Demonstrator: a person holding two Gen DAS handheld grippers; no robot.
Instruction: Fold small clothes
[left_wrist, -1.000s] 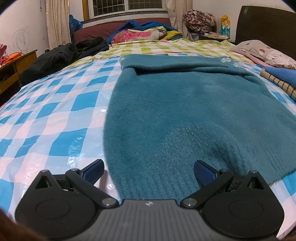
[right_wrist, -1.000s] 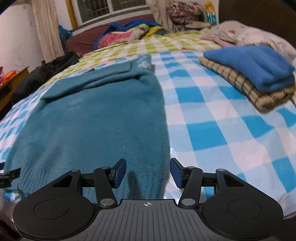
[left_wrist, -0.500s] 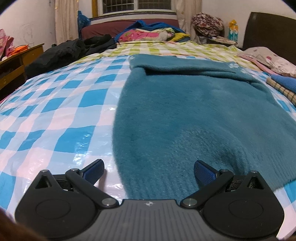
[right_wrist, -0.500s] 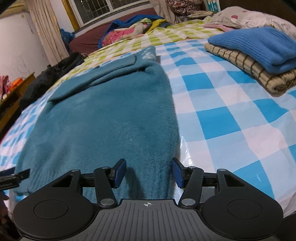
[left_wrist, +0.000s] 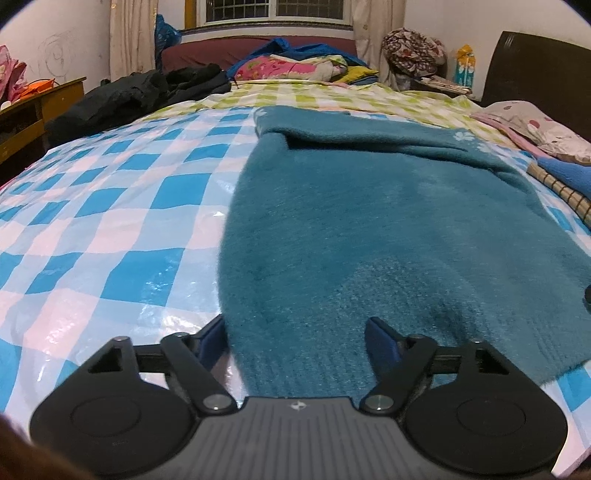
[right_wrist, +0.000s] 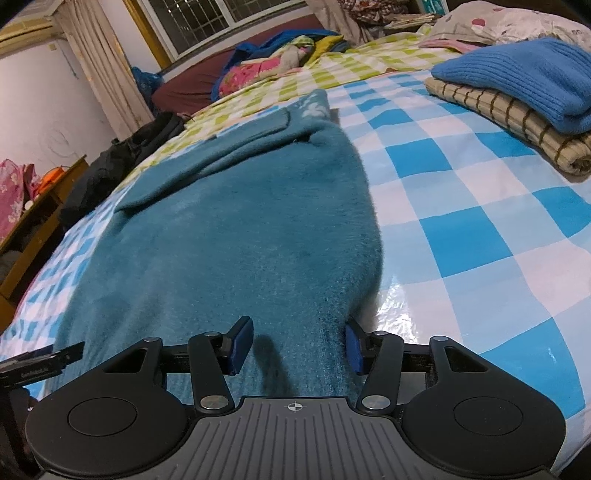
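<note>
Fingers (left_wrist: 212, 338) both pairs apart, closing over hem; fuzzy teal sweater (left_wrist: 369, 229) flat, sleeves folded across.

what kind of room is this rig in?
A lived-in home bedroom, most likely. The teal sweater lies on a bed under a blue checked cover, with a dark headboard, a pillow and a curtained window behind.
</note>
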